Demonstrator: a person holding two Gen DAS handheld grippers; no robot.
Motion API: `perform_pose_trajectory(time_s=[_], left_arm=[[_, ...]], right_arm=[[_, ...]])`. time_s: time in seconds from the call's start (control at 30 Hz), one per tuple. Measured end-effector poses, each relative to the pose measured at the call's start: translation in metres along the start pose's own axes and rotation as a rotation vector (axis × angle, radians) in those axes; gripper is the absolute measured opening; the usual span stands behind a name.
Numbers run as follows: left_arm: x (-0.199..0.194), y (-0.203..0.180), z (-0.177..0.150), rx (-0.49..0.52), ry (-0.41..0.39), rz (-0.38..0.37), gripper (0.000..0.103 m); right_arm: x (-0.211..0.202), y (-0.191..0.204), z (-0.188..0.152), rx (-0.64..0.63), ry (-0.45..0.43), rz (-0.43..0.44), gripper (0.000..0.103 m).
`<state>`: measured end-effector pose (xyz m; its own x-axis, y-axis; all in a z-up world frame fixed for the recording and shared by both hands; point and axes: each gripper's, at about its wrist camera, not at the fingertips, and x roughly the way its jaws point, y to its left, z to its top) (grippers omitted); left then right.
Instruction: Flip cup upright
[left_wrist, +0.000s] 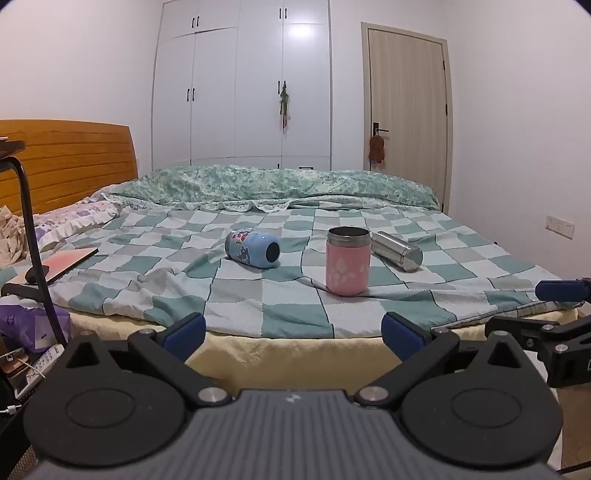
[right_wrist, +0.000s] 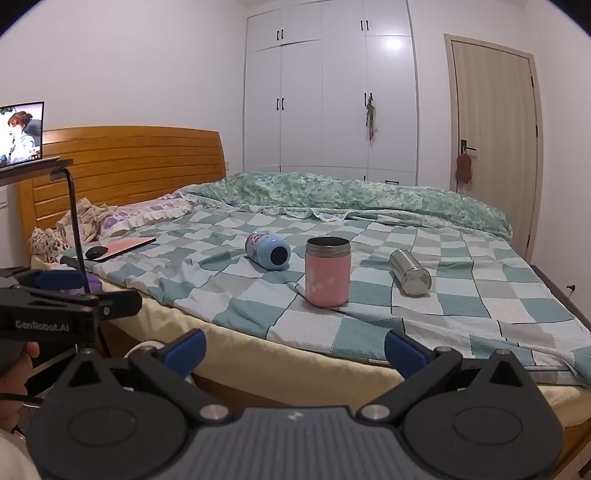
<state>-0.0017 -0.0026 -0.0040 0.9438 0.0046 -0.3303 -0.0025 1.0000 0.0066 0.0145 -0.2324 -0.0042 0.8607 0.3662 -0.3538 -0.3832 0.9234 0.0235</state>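
A pink cup (left_wrist: 348, 261) (right_wrist: 327, 271) with a steel rim stands upright on the checked bedspread, mouth up. A blue cup (left_wrist: 253, 248) (right_wrist: 268, 251) with a cartoon print lies on its side to its left, its end facing me. A steel cup (left_wrist: 397, 250) (right_wrist: 410, 272) lies on its side to the right. My left gripper (left_wrist: 293, 332) is open and empty, in front of the bed's near edge. My right gripper (right_wrist: 294, 347) is open and empty, also short of the bed. Each gripper shows at the edge of the other's view.
The bed has a checked green and white spread (left_wrist: 258, 291) and a rolled floral quilt (left_wrist: 280, 184) behind. A pink tablet and a black mouse (right_wrist: 96, 252) lie at the left. A black stand (right_wrist: 75, 218) holds a lit screen (right_wrist: 22, 133). Wardrobe and door stand behind.
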Motion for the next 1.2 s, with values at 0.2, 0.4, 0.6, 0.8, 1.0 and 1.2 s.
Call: perform_pose_trajectory(time_s=[0.2, 0.4, 0.6, 0.8, 1.0, 1.2], left_arm=[[0.0031, 0.0020, 0.0028, 0.001, 0.004, -0.001, 0.103], [0.0030, 0.0018, 0.0027, 0.003, 0.004, 0.001, 0.103], [0.0036, 0.0023, 0.0022, 0.004, 0.008, 0.006, 0.103], [0.0038, 0.0019, 0.0021, 0.006, 0.009, 0.006, 0.103], [0.0041, 0.0020, 0.0010, 0.006, 0.012, 0.010, 0.103], [0.0069, 0.0033, -0.0012, -0.007, 0.025, 0.010, 0.103]], right_arm=[[-0.0002, -0.0001, -0.0004, 0.009, 0.005, 0.005, 0.103], [-0.0005, 0.0003, -0.0007, 0.008, 0.005, 0.003, 0.103], [-0.0020, 0.0005, -0.0009, 0.013, -0.005, 0.010, 0.103], [-0.0027, -0.0004, -0.0009, 0.013, -0.007, 0.011, 0.103], [-0.0028, 0.0014, -0.0032, 0.017, -0.011, 0.012, 0.103], [-0.0018, 0.0015, -0.0029, 0.025, -0.007, 0.017, 0.103]])
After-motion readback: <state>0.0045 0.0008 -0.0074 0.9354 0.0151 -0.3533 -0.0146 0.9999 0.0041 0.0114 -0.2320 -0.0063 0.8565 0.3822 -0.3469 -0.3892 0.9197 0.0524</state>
